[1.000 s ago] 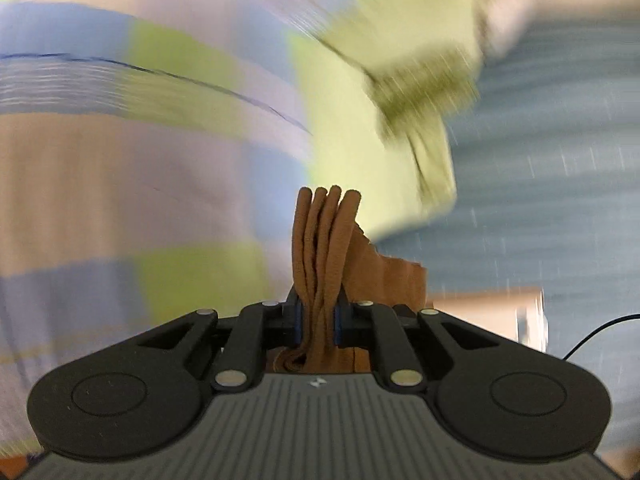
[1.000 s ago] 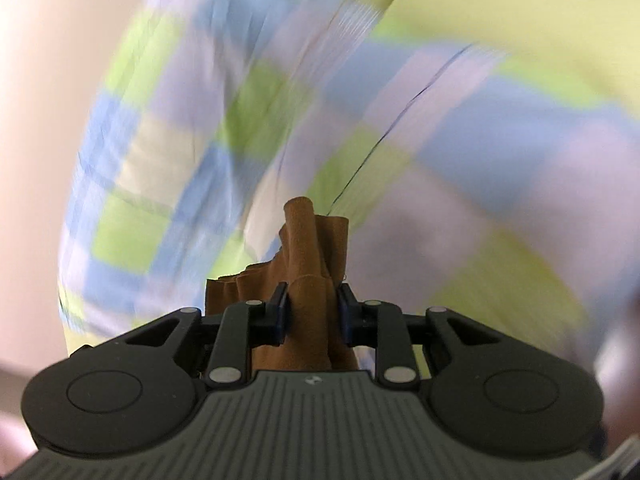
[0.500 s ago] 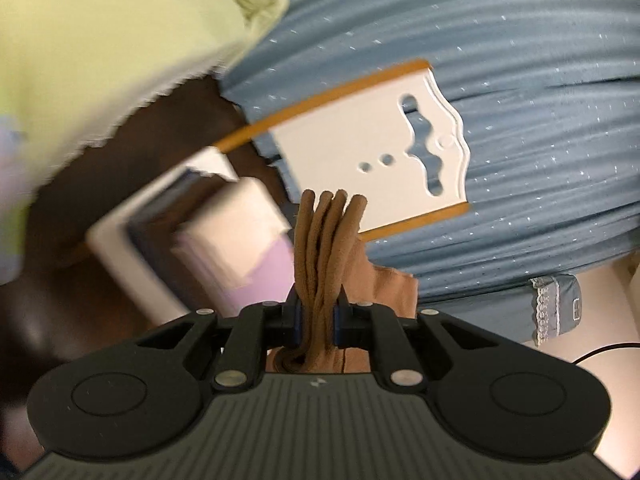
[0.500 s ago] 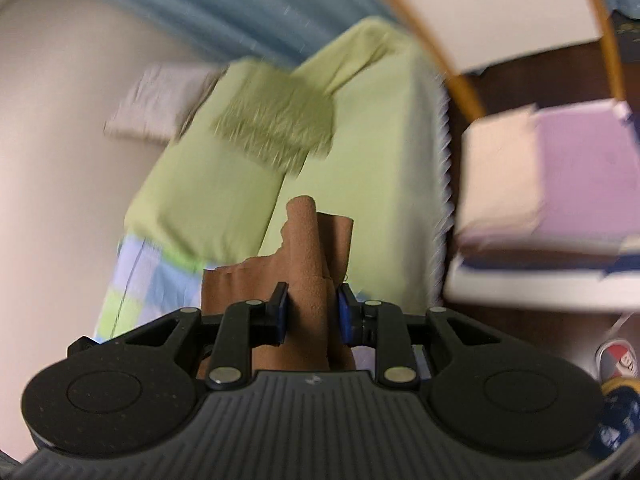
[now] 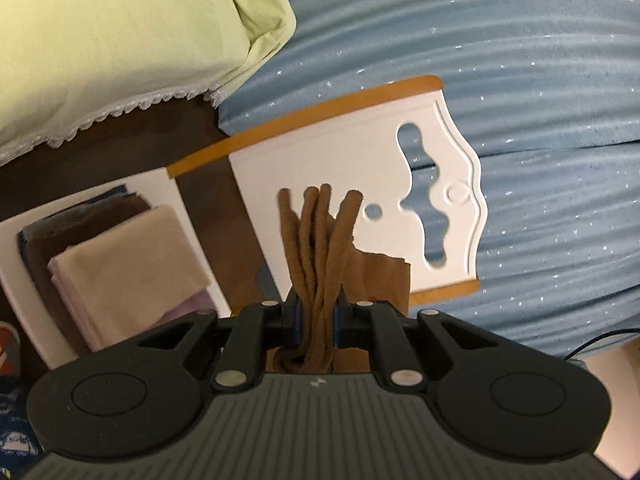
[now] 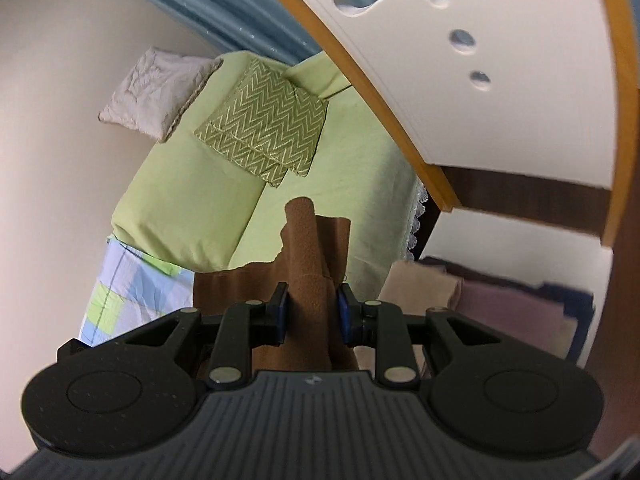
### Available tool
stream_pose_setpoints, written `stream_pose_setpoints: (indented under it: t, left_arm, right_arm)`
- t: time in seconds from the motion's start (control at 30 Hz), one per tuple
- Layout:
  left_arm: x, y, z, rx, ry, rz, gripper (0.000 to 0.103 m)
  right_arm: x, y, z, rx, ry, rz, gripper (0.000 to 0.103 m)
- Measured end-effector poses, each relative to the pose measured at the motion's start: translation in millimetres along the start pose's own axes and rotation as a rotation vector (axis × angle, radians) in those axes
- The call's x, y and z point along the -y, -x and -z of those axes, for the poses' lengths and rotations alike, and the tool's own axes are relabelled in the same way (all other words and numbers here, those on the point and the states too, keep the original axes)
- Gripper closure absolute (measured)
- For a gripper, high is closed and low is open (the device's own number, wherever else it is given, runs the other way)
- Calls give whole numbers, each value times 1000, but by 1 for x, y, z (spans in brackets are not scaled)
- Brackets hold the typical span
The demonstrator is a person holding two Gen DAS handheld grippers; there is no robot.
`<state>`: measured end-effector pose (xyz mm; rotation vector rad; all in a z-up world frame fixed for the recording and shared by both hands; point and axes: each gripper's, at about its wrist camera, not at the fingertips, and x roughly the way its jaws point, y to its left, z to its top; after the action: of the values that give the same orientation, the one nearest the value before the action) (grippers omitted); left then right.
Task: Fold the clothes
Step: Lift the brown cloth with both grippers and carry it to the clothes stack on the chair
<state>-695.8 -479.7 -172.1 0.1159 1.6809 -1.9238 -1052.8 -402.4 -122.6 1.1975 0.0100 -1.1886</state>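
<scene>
Blue pads of the left gripper pinch a bunched edge of brown cloth at lower centre, and the right gripper clamps a thicker fold of it (jaws barely apart on both); behind, folded clothes stacked at left on a white shelf, a green bed upper left, blue curtain at right

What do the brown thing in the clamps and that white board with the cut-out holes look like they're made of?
The brown garment looks like soft, matte fabric, maybe fleece or knit: it bunches into rounded folds between both sets of fingers. The white board seems to be painted or laminated wood with a smooth, faint sheen, routed cut-outs and a tan wood-coloured edge; which exactly is hard to tell.
</scene>
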Motion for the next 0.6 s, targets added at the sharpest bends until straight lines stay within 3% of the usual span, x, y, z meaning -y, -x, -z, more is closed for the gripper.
stream_pose_setpoints:
  t: [0.13, 0.23, 0.33, 0.43, 0.5, 0.53, 0.6]
  left_arm:
    - [-1, -16, 2, 53, 16, -51, 89]
    - [4, -19, 22, 123, 20, -111, 89]
    - [2, -24, 66, 250, 98, -175, 89]
    - [3, -39, 128, 398, 171, -253, 89]
    - [5, -55, 179, 498, 227, -300, 89]
    - [5, -64, 202, 539, 268, -309, 89]
    - [8, -79, 235, 584, 310, -338, 89]
  right_arm:
    - [0, -17, -17, -6, 60, 6, 81]
    - [9, -29, -35, -90, 109, -15, 81]
    - [14, -38, -43, -174, 197, -49, 81]
    - [38, -58, -51, -337, 341, -138, 81]
    - [47, -62, -49, -398, 392, -168, 81]
    - [62, -65, -46, -472, 464, -202, 81]
    - [72, -62, -43, -510, 497, -214, 81]
